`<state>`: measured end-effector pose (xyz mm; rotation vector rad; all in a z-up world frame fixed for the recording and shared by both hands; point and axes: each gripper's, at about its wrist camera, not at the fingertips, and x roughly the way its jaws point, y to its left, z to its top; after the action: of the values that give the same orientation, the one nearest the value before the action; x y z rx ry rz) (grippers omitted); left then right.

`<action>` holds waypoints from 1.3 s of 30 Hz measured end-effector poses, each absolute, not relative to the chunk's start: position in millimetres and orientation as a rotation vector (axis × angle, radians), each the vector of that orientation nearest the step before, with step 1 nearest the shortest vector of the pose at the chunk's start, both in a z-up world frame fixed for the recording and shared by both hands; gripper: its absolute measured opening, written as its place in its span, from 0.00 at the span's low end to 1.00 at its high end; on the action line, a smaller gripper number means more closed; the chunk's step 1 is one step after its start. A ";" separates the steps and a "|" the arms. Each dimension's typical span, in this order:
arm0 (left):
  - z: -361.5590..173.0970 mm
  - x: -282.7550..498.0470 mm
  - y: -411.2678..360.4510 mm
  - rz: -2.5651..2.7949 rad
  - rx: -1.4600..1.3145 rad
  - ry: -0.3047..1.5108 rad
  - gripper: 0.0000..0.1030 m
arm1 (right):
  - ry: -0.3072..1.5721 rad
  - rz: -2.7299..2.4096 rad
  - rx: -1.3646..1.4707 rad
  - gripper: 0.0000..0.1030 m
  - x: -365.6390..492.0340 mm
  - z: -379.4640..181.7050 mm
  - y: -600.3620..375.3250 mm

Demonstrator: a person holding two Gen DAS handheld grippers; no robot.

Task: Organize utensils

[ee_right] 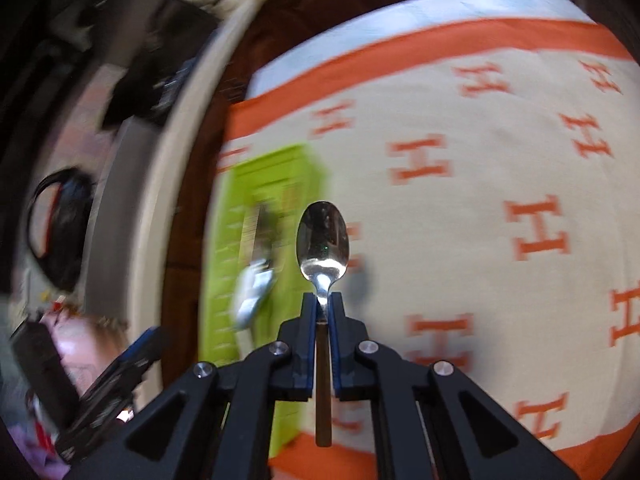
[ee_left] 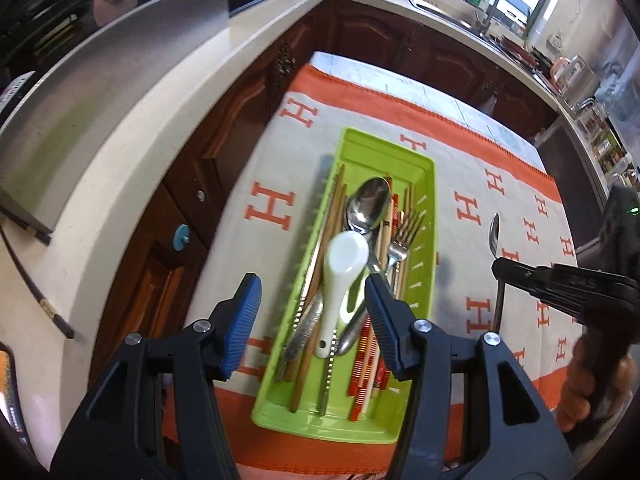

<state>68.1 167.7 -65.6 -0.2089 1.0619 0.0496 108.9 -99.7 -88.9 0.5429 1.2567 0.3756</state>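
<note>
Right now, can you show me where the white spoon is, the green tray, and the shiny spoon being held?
white spoon (ee_left: 347, 258): left wrist view, on its bowl.
green tray (ee_left: 427, 168): left wrist view, on its far right rim.
shiny spoon (ee_right: 322, 240): right wrist view, on its bowl, above the right gripper (ee_right: 322, 308).

Left gripper (ee_left: 312, 300) spread wide above green tray (ee_left: 426, 184) of cutlery near bench's (ee_left: 248, 264) left edge; right gripper (ee_left: 498, 270) clamping spoon (ee_left: 495, 236).
</note>
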 end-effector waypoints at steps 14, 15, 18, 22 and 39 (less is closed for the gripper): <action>-60.4 55.1 165.7 0.072 -0.174 1.034 0.56 | 1.324 0.435 0.400 0.09 116.4 -97.9 -22.2; -60.2 54.6 163.3 0.065 -0.168 1.031 0.60 | 1.319 0.436 0.397 0.11 115.1 -97.0 -23.0; -59.8 55.3 155.5 0.049 -0.146 1.028 0.64 | 1.279 0.427 0.371 0.12 108.7 -90.0 -29.4; -60.1 55.8 143.1 0.021 -0.124 1.040 0.71 | 1.221 0.392 0.324 0.19 99.2 -79.7 -46.2; -39.8 17.3 68.9 -0.106 -0.001 0.945 0.79 | 0.942 0.193 0.144 0.57 11.1 -33.5 -131.6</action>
<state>17.3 68.9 -39.8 -0.0011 0.9449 -0.1057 11.1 -131.6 -33.5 0.1439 0.9417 0.1929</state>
